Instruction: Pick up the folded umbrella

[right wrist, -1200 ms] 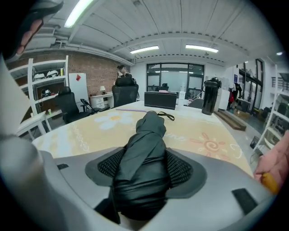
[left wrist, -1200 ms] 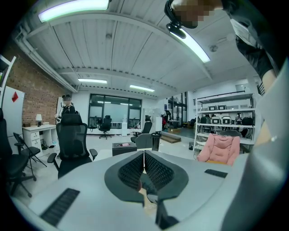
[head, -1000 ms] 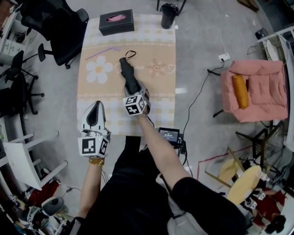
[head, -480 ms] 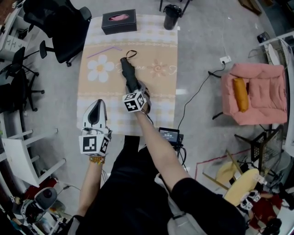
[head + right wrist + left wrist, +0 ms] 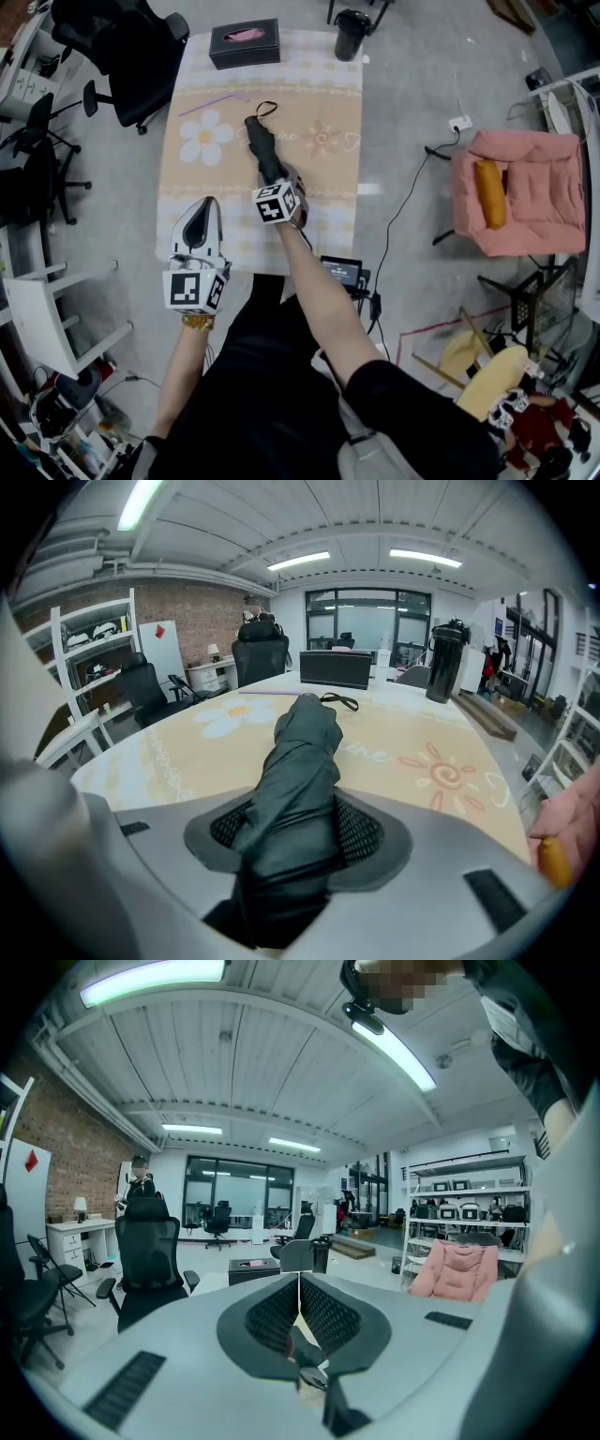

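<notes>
The folded black umbrella [image 5: 262, 148] lies on the flower-patterned table [image 5: 319, 103], its wrist strap [image 5: 266, 110] at the far end. My right gripper [image 5: 275, 178] sits over its near end. In the right gripper view the umbrella [image 5: 305, 747] fills the gap of the right gripper [image 5: 298, 834], whose jaws are closing, and the fabric touches both mesh pads [image 5: 361, 832]. The umbrella still rests on the cloth. My left gripper [image 5: 199, 220] hangs shut and empty over the table's near left edge. Its pads [image 5: 272, 1312] meet in a thin line at the left gripper [image 5: 298, 1299].
A black tissue box [image 5: 244, 44] and a dark flask [image 5: 348, 33] stand at the table's far edge, and a purple straw [image 5: 211, 103] lies at far left. Black office chairs [image 5: 131, 56] stand to the left, a pink armchair [image 5: 525, 187] to the right.
The right gripper has tipped a little over the umbrella's near end. The umbrella lies where it was, and the left gripper has barely shifted.
</notes>
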### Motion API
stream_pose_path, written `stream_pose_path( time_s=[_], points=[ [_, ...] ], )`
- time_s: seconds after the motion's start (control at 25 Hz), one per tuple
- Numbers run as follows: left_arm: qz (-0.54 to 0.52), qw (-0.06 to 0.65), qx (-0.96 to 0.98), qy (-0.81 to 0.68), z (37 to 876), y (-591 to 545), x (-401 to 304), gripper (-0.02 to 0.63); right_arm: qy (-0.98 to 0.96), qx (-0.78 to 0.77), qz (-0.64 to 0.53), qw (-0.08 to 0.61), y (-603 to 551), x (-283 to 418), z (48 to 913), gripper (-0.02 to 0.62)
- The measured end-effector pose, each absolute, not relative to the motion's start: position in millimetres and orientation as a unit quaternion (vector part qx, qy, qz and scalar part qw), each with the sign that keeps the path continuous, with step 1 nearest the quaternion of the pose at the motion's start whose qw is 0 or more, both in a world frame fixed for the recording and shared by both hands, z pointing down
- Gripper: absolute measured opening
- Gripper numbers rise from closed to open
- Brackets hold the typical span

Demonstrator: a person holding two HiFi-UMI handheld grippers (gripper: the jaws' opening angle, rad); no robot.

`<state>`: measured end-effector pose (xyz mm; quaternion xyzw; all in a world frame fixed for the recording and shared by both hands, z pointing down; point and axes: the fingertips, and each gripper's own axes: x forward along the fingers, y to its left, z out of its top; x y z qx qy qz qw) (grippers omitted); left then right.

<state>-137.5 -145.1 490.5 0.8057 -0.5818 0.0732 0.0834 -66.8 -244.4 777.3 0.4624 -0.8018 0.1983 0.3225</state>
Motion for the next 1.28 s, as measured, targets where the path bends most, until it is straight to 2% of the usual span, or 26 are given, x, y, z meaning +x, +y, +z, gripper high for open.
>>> stream_pose_path(
  time_s=[1.28],
  points=[
    [0.069, 0.065, 0.806, -0.585, 471, -143, -148, 0.014, -0.792, 0.467, 0.222, 0.326, -240, -67, 764, 0.179]
  ],
)
